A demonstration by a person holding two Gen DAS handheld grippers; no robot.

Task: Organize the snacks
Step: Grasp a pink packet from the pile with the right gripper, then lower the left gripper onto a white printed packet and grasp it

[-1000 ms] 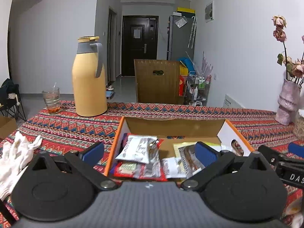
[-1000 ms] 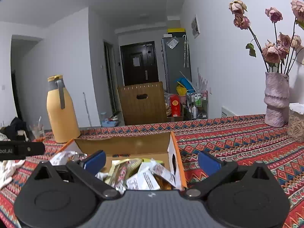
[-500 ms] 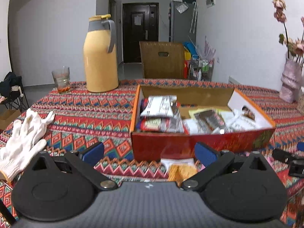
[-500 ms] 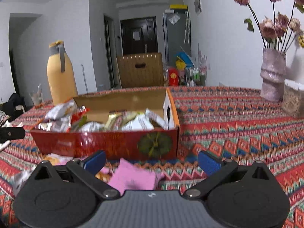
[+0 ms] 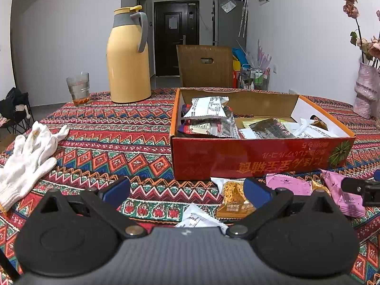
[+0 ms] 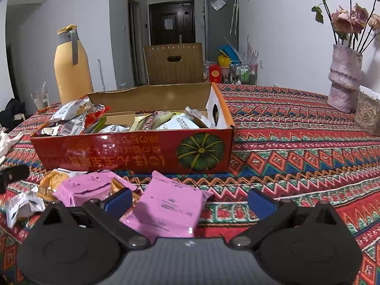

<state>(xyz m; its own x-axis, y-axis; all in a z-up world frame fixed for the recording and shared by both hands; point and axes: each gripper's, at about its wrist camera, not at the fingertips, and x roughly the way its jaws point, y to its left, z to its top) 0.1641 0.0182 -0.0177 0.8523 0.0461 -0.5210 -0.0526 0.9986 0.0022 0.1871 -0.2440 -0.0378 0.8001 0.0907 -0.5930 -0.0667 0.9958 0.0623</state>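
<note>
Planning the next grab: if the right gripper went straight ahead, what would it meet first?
Probably the pink packet lying between the open right gripper fingers; beyond it, the red box.

The box (image 5: 261, 159) sits on the table (image 5: 114, 128) with snack packets (image 5: 209, 116) inside. Loose packets (image 6: 171, 204) lie before the box; the jug (image 5: 128, 57) stands behind it to the left, gloves (image 5: 28, 156) farther left, the vase (image 6: 344, 76) behind-right.
</note>
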